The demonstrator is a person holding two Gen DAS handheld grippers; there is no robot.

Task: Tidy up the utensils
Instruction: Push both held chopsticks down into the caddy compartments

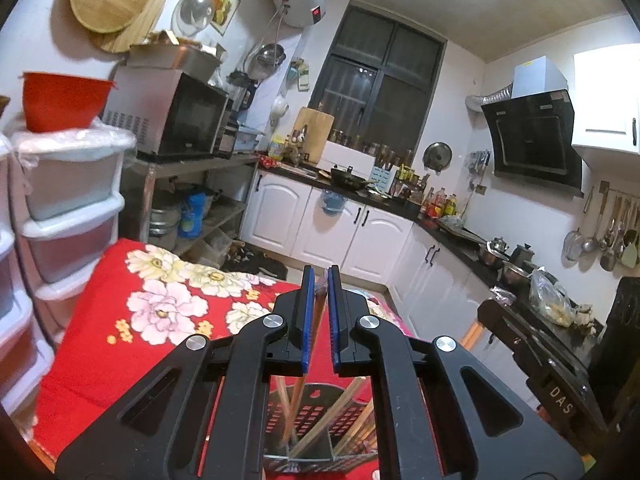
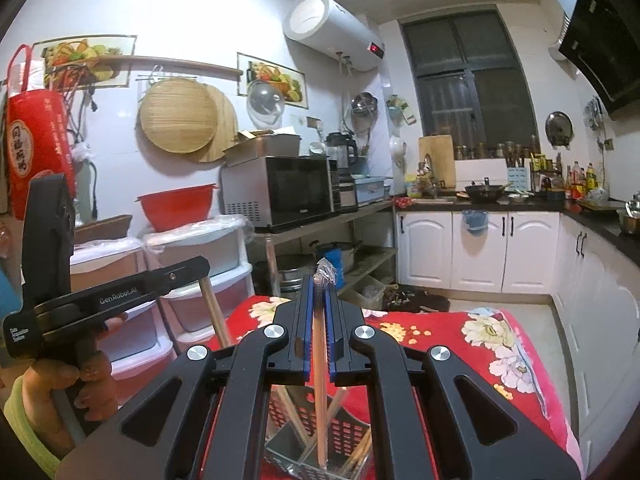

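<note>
Both the left gripper (image 1: 319,280) and right gripper (image 2: 317,290) clamp what look like chopsticks (image 2: 319,368) over the crowded holder (image 2: 316,432).

Both grippers, left (image 1: 319,280) and right (image 2: 318,288), point forward, fingers clamped.

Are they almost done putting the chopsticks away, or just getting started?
Partly done, it seems. Several chopsticks already stand in the black perforated holder. The left gripper and right gripper each clamp one chopstick above it. No loose ones show on the red floral cloth.
</note>
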